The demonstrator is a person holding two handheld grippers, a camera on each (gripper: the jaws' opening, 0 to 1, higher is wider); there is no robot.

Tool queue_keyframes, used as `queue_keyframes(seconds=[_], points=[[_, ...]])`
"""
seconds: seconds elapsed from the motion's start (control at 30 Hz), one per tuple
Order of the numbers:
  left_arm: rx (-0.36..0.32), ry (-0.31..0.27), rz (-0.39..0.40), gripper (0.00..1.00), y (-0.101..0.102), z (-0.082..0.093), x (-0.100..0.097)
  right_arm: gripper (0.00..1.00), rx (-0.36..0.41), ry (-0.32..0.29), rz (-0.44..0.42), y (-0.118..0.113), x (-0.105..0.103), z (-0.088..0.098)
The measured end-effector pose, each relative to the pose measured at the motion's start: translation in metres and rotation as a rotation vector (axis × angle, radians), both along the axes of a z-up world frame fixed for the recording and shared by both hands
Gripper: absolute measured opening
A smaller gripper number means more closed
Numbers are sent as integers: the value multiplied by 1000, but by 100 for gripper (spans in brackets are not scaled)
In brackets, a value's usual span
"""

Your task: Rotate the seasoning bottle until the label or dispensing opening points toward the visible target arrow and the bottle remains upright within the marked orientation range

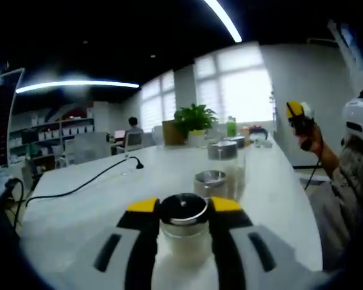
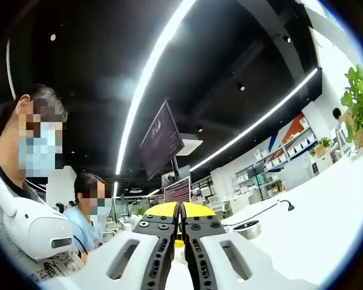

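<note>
**Seasoning bottle gripped on white table**

Seasoning bottle [image 1: 183, 226] stands upright on the white table [image 1: 272, 199], clamped between the left gripper [image 1: 183, 212] jaws. Two more metal-lidded jars [image 1: 210, 181] stand just beyond. Raised off the table, the right gripper [image 2: 179, 212] has its jaws closed together, holding nothing.

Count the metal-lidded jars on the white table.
3: one jar between the left gripper's fingers, a second just behind it, a third farther back. Far clutter may hide more.

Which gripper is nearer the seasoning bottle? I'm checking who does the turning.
Left. The left gripper has its jaws on either side of the seasoning bottle. The right gripper is raised off beyond the table's far edge.
</note>
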State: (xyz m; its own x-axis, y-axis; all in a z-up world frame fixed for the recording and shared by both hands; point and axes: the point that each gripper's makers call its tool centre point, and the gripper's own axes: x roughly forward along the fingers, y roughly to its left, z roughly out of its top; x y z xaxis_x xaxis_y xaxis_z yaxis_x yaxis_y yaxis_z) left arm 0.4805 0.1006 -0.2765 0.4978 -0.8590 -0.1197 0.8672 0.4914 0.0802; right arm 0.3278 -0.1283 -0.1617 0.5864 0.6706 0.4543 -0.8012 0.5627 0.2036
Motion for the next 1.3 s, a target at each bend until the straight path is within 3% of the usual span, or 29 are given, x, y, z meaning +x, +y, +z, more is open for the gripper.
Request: queue_keyframes(seconds=[0.1, 0.37, 0.47, 0.53, 0.57, 0.6, 0.63, 0.83, 0.9, 1.0, 1.07, 1.17, 1.23, 1.27, 1.3], points=[[22, -19, -67, 33, 2, -1, -5, 0, -3, -2, 3, 3, -1, 3], [-22, -4, -210, 33, 4, -3, -9, 0, -5, -30, 20, 8, -11, 8], [-26, -7, -194, 33, 4, -3, -4, 0, -19, -42, 26, 11, -14, 9], [3, 0, -117, 38, 9, -6, 1, 0, -39, -57, 22, 12, -15, 10], [36, -30, -98, 45, 10, -8, 1, 0, -41, -61, 18, 11, -15, 10], [35, -44, -84, 56, 10, -6, -1, 0, -38, -60, 17, 10, -14, 10], [14, -39, -72, 59, 11, -3, -3, 1, -26, -54, 23, 8, -12, 10], [-84, -55, 49, 54, 17, 22, -7, 1, 5, -28, 35, 9, -10, 6], [-153, -10, 132, 51, 24, 29, -3, 1, 8, -28, 35, 10, -10, 6], [-238, 79, 166, 50, 23, 28, -5, 1, -6, -29, 31, 12, -10, 6], [-245, 89, 221, 50, 25, 23, -2, 1, -15, -27, 26, 12, -9, 5], [-178, 18, 329, 50, 28, 17, 4, 1, -8, -21, 24, 12, -8, 4], [-182, 20, 310, 49, 18, 15, 0, 1, -9, -20, 19, 12, -8, 3], [-194, 62, 287, 50, 11, 11, -4, 1, -12, -22, 16, 12, -9, 4], [-205, 61, 300, 51, 8, 11, -4, 1, -15, -25, 15, 12, -9, 4]])
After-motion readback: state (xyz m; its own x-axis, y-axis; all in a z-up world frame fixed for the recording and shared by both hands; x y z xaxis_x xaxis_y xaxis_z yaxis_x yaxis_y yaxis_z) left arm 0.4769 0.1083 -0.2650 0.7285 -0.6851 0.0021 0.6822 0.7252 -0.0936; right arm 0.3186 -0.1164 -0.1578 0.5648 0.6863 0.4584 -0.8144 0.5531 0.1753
